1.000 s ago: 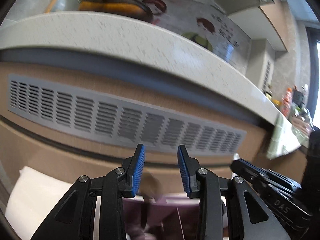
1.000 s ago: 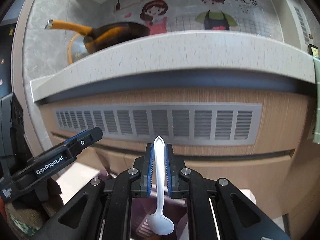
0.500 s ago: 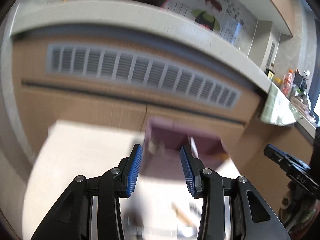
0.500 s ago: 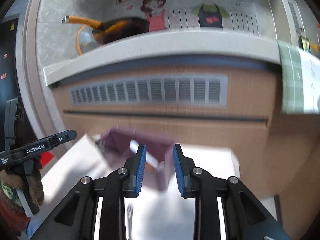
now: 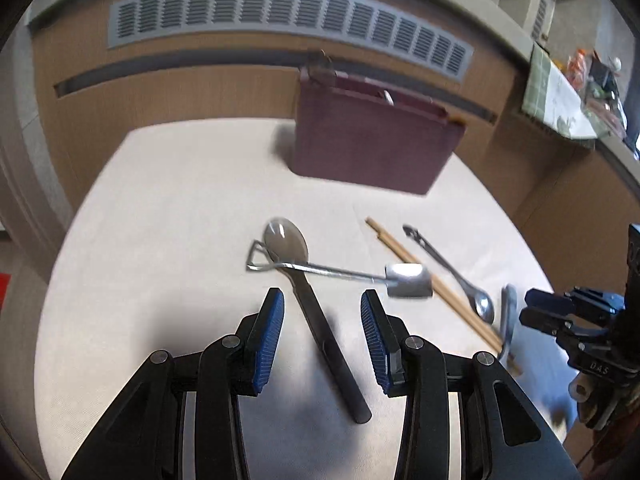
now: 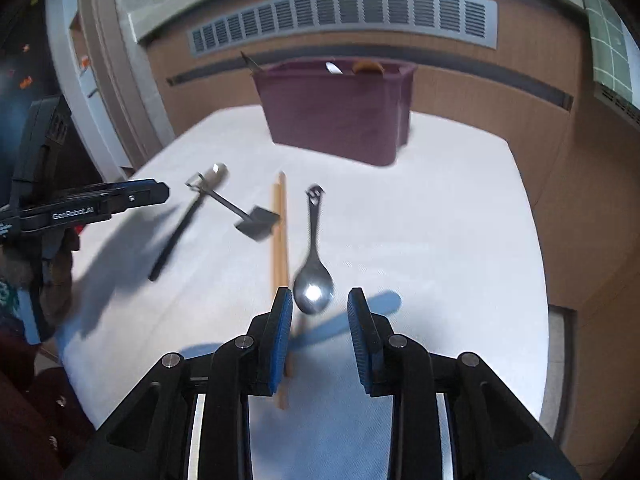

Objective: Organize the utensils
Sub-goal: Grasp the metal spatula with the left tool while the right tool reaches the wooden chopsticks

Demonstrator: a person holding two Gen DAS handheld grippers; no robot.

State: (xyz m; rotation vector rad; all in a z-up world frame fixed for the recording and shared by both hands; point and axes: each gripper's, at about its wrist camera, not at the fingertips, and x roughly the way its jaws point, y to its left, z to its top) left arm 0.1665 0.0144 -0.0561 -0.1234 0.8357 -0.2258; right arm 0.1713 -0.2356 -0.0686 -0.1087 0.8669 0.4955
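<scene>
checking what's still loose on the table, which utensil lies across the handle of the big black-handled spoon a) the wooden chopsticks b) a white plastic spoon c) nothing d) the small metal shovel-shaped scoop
d: the small metal shovel-shaped scoop lies crosswise over the big black-handled spoon, while the wooden chopsticks lie apart beside it.

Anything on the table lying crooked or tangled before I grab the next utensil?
Yes. The small shovel-shaped scoop lies crosswise over the black-handled spoon, its loop handle at the spoon's bowl. The chopsticks and steel spoon lie apart, side by side. Nothing looks spilled or broken.
</scene>
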